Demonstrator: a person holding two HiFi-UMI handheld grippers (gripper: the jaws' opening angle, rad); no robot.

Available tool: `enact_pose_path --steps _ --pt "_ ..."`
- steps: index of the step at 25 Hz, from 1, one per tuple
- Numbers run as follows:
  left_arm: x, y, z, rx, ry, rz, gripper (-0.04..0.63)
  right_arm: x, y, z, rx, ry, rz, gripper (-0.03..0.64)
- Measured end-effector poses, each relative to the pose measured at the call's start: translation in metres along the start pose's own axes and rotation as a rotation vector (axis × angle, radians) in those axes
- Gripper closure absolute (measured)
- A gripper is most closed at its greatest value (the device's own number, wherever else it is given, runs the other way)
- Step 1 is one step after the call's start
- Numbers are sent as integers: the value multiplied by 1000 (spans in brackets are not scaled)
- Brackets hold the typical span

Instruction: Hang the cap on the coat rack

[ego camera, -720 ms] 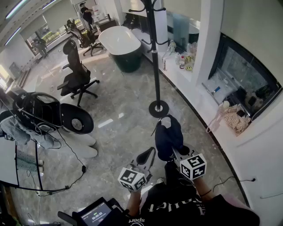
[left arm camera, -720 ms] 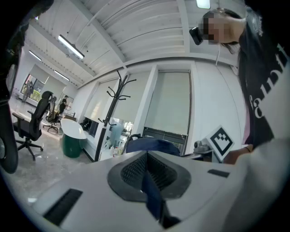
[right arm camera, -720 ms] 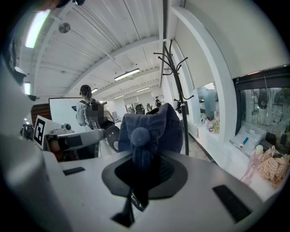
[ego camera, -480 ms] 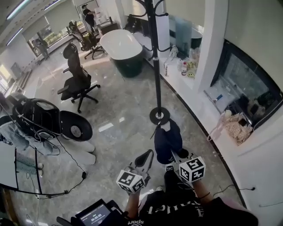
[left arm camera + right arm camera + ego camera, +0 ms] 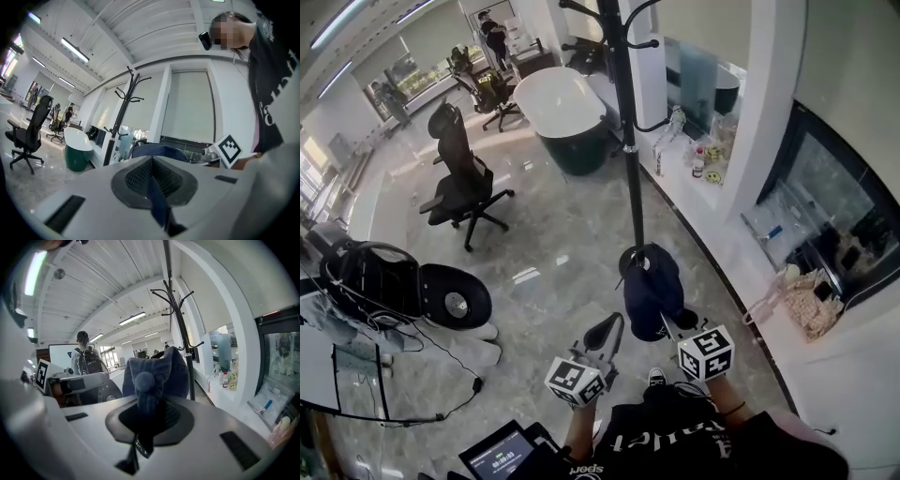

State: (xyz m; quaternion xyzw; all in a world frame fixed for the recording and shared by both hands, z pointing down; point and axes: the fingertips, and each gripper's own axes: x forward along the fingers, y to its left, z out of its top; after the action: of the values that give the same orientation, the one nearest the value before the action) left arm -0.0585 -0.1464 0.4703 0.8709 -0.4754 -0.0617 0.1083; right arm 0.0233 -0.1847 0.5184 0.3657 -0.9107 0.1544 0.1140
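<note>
The dark navy cap [image 5: 652, 291] hangs from my right gripper [image 5: 673, 322], which is shut on its fabric; in the right gripper view the cap [image 5: 154, 373] bunches up between the pads and rises in front of them. The black coat rack [image 5: 628, 141] stands just beyond, its round base partly covered by the cap in the head view, its hooks high up [image 5: 180, 319]. My left gripper [image 5: 607, 328] is shut and sits left of the cap, apart from it. A thin blue strip shows in the seam of its pads [image 5: 151, 176]. I cannot tell what that strip is.
A black office chair [image 5: 459, 183] and a white round table [image 5: 558, 103] stand on the shiny floor to the left of the rack. A white ledge with bottles [image 5: 698, 159] runs along the right wall. A person with a backpack [image 5: 86, 359] stands far off.
The head view has shifted forward; the rack looms taller and nearer. The cap in my right gripper has come up against the rack's base in the view. Both grippers keep their grip state.
</note>
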Motion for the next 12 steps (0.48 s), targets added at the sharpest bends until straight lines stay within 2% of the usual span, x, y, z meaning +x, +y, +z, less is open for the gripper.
enact_pose_path --steps 4,12 --pt "34 10 10 -1 7 22 589 20 -27 17 5 -5 32 583" --pt "65 28 -5 -11 71 41 589 49 -61 28 35 -9 52 583"
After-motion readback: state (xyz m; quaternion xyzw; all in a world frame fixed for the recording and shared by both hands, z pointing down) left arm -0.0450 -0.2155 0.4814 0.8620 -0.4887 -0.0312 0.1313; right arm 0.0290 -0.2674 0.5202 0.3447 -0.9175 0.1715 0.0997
